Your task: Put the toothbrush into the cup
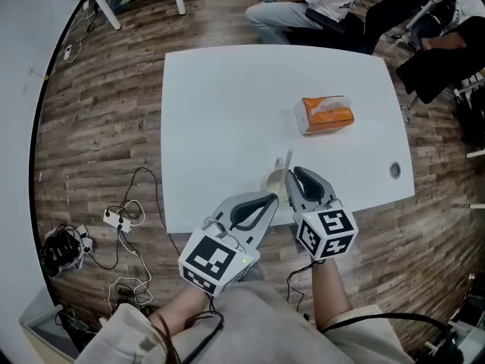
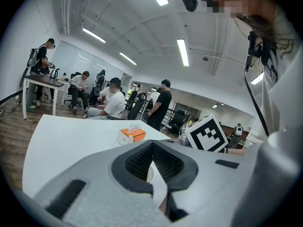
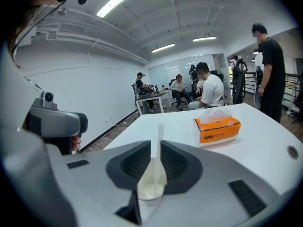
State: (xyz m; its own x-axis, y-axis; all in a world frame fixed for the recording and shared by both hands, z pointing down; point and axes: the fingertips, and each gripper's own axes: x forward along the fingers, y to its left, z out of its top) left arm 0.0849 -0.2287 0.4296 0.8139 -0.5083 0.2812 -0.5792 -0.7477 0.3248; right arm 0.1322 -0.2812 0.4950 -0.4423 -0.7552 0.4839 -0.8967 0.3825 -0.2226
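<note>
Your left gripper (image 1: 270, 199) points forward and to the right, its jaws closed tip to tip with nothing clamped. Your right gripper (image 1: 293, 174) sits just beside it, angled slightly left, with its jaws pinched on the toothbrush (image 3: 159, 135) handle. The two tips converge, near each other but apart. Both forearms reach forward from your body.
</note>
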